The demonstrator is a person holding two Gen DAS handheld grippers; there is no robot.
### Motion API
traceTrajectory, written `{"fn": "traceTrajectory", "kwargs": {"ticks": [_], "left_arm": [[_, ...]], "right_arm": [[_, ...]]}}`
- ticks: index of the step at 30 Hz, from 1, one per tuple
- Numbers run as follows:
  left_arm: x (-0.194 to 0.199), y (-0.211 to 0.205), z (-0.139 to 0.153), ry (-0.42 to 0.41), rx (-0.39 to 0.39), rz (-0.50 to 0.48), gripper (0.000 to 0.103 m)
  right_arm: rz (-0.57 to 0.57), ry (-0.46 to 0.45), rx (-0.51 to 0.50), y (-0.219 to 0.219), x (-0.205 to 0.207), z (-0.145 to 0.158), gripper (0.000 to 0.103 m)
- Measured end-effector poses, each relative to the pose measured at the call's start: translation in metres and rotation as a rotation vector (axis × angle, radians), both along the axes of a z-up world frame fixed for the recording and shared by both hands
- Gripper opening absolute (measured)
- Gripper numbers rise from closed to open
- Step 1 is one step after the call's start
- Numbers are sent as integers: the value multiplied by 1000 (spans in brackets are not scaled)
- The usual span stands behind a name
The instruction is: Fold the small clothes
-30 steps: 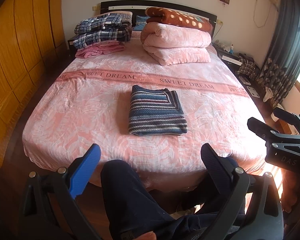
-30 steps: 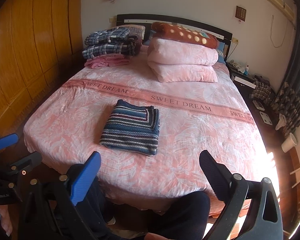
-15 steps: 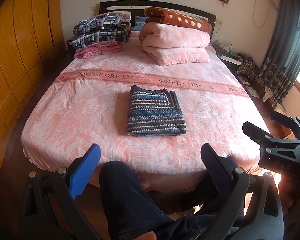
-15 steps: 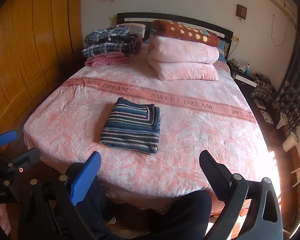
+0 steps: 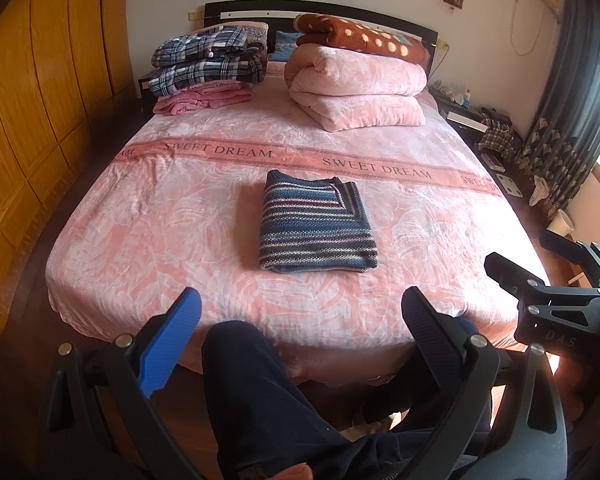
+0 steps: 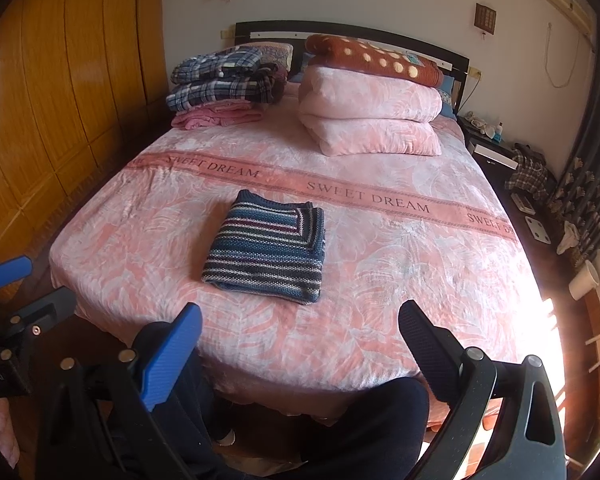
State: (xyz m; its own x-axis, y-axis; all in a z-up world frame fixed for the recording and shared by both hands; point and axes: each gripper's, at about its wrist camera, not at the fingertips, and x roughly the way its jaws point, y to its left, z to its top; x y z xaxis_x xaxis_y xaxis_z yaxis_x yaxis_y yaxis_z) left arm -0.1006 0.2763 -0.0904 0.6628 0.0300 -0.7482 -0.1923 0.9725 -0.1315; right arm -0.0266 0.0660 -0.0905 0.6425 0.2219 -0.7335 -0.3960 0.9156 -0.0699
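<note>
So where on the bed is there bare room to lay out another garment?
Bare bedspread lies left and right of the folded sweater, and between it and the foot edge. The head end is crowded: plaid clothes pile and folded quilts.

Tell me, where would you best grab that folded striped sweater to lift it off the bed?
Probably the striped sweater by its thick near edge, coming in low from the foot of the bed: the layers stack there, facing both open grippers, so one pinch might catch them all.
</note>
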Motion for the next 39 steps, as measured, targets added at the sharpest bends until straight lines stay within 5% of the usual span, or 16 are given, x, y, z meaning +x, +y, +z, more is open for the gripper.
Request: {"fn": "traceTrajectory", "kwargs": {"ticks": [39], "left_arm": [[2,5,-4,12,6,4,100]], "right_arm": [[-1,9,5,1,1,-2,99]]}}
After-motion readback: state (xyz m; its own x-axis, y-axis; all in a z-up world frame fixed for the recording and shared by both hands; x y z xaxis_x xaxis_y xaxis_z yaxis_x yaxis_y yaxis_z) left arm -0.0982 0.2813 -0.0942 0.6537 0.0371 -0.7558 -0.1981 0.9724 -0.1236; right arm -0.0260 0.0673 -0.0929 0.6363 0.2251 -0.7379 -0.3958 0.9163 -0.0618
